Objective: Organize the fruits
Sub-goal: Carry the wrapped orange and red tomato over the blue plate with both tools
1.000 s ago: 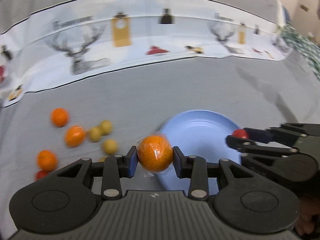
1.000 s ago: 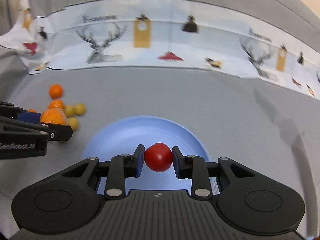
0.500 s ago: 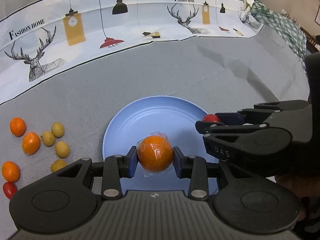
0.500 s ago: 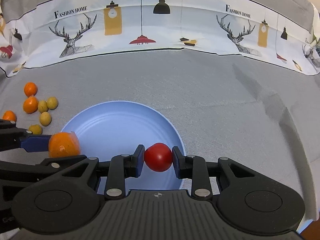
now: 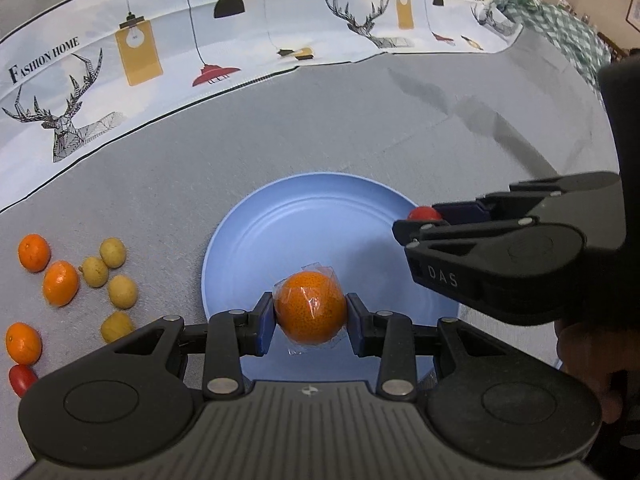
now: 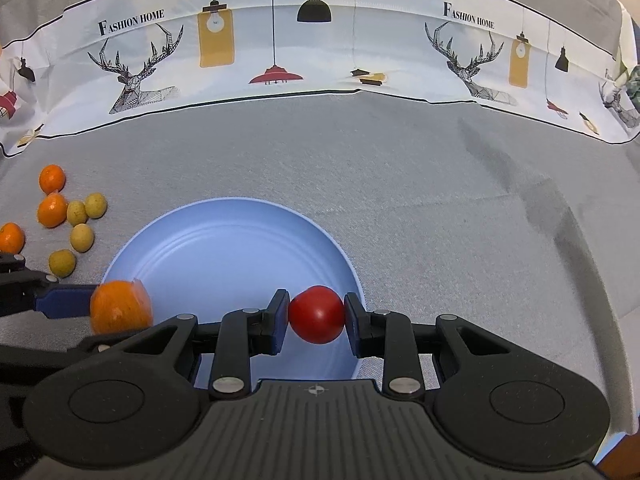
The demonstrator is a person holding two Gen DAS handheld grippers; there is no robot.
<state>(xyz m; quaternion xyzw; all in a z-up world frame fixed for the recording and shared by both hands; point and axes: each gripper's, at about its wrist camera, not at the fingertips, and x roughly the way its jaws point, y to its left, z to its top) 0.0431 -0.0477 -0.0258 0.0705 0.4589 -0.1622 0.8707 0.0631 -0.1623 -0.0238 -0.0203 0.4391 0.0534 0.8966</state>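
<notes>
My left gripper (image 5: 311, 314) is shut on a plastic-wrapped orange (image 5: 311, 311) and holds it over the near part of a blue plate (image 5: 320, 232). My right gripper (image 6: 316, 314) is shut on a red tomato (image 6: 316, 314) over the plate's right near rim (image 6: 224, 248). In the left wrist view the right gripper (image 5: 420, 220) reaches in from the right with the tomato (image 5: 424, 213) at the plate's right edge. In the right wrist view the left gripper's orange (image 6: 120, 307) shows at the plate's left edge.
Loose fruit lies on the grey cloth left of the plate: oranges (image 5: 60, 283), small yellow-green fruits (image 5: 122, 291) and a red tomato (image 5: 22, 378). A printed white cloth band (image 5: 200, 40) runs along the back. A green checked cloth (image 5: 560, 28) lies far right.
Both grippers moved over the plate with their fruit still held; the plate now sits nearer and more central in both views, and the loose fruit pile has shifted left.
</notes>
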